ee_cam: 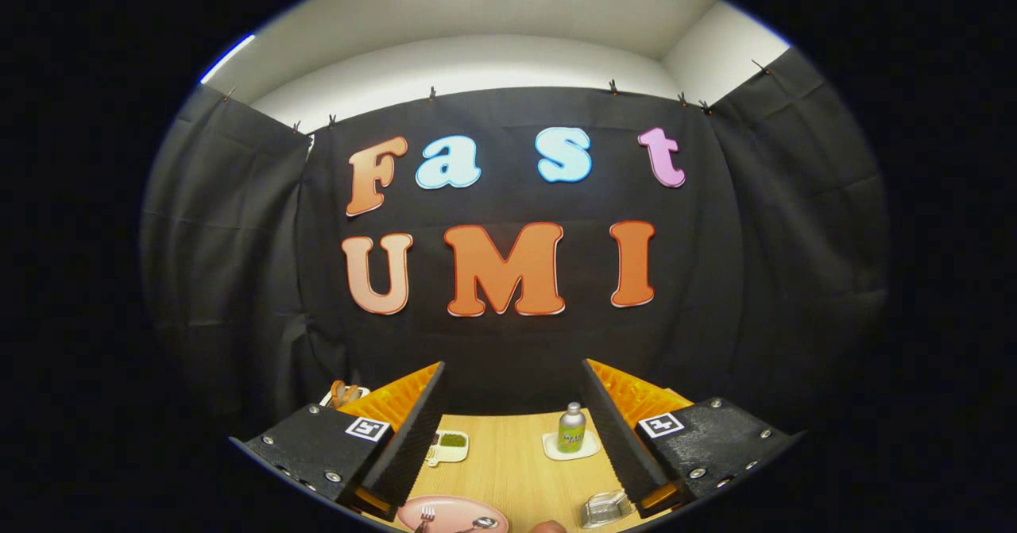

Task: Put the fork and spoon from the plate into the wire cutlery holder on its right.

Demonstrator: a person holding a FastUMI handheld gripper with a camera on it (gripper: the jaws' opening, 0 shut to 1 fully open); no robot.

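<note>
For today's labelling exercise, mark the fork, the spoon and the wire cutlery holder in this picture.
fork (426,515): gripper view, on its tines, lying on the plate.
spoon (485,523): gripper view, on its bowl, beside the fork.
wire cutlery holder (605,507): gripper view, on its wire side.

A pink plate (453,511) is laid flat on the table, carrying a fork (425,517) and spoon (480,524). The wire cutlery holder (605,508) is placed just right of it.

Wooden desk (508,461) as reference surface. A small bottle (571,428) stands upright on a white coaster (570,447) at the desk's far side. Left of the bottle lies a small white dish (450,446) holding green contents. Beyond the desk's far left corner sits a brown item (344,394), unclear.
</note>
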